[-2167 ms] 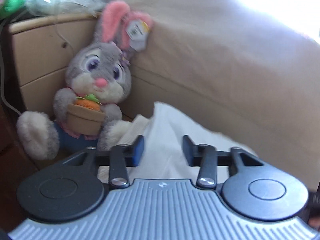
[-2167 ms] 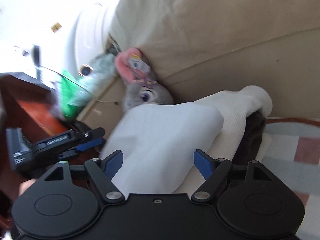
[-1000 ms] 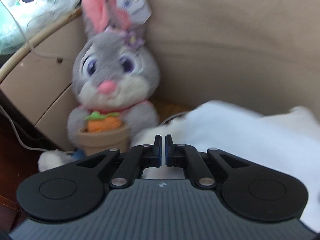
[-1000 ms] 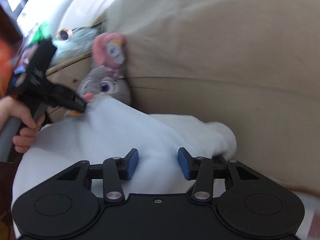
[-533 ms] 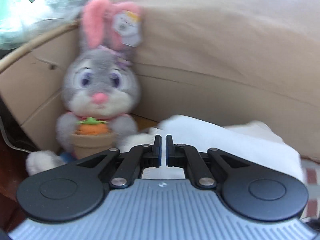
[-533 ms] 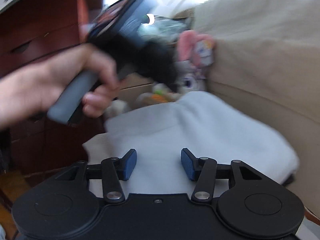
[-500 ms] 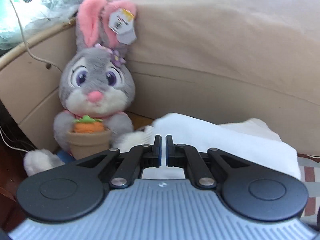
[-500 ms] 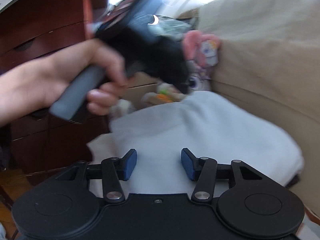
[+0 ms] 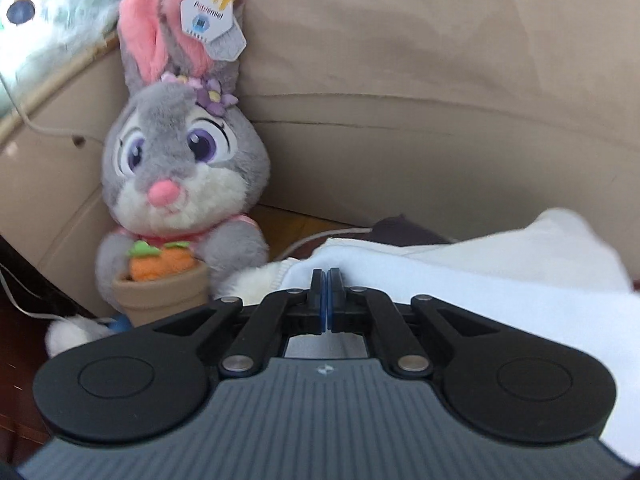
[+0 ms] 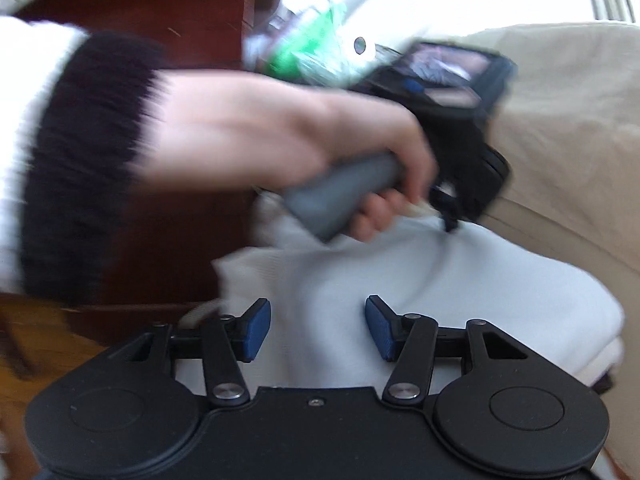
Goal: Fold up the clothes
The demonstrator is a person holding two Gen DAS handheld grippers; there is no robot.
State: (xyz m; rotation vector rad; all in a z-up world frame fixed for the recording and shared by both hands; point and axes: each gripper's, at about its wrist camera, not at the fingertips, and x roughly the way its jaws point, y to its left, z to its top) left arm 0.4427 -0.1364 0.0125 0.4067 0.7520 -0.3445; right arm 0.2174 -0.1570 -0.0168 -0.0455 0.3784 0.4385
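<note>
1. Much is hard to read: the right wrist view is motion-blurred, the person's left hand (image 10: 320, 152) and dark-cuffed sleeve fill its upper left, and the surface under the garment is hidden in both views.
2. The soft white knit garment (image 9: 500, 280) is cut off by the left gripper's (image 9: 324, 296) grey body at the bottom of the left wrist view; a dark cloth patch (image 9: 404, 230) peeks out behind it.
3. The left gripper's fingers are pressed together, blue pads meeting right at the garment's near-left edge; whether a fold of cloth sits between them cannot be told.
4. In the right wrist view the left gripper (image 10: 450, 216) dips its tip into the garment's (image 10: 420, 280) far edge.
5. The right gripper (image 10: 318, 330) has its fingers spread, nothing between the pads but the white cloth lying below and ahead of them.
6. The garment lies bunched against the beige upholstered sofa front (image 9: 440, 140).
7. To the left, a grey plush rabbit with pink ears (image 9: 180, 168) sits just beside the garment's corner, holding a felt carrot pot (image 9: 160, 280).
8. Dark red wooden furniture (image 10: 168, 8) bounds the left side.
</note>
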